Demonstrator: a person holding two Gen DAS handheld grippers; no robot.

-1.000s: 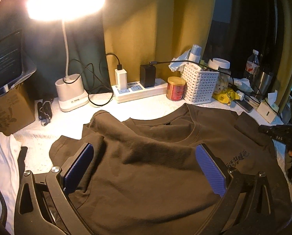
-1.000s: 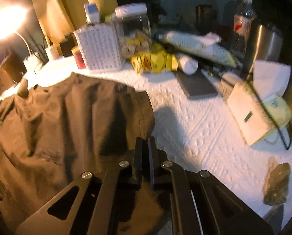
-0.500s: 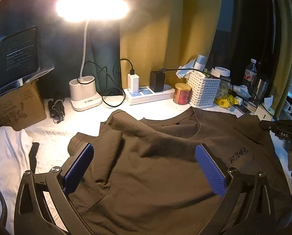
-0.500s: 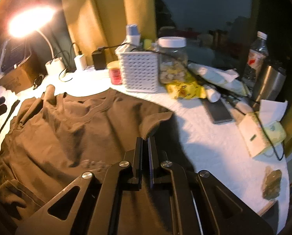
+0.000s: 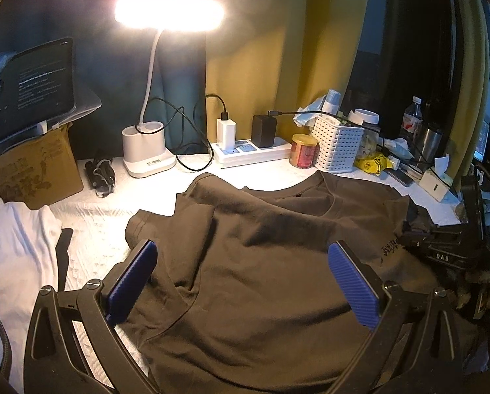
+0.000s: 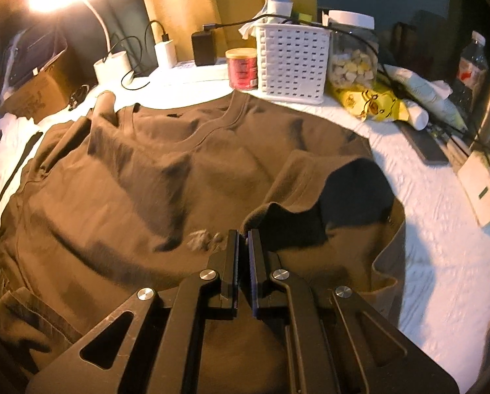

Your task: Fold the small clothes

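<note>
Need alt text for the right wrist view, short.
The right tongs, shut on the sleeve edge of a brown T-shirt, lift it over the shirt spread on a white-covered table. Behind stand a white basket, red can, snack jar and lit lamp.

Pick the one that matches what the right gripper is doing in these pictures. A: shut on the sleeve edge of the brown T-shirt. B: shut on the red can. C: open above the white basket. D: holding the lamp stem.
A: in the right wrist view the right gripper has its jaws together on the lifted sleeve edge of the brown T-shirt.
</note>
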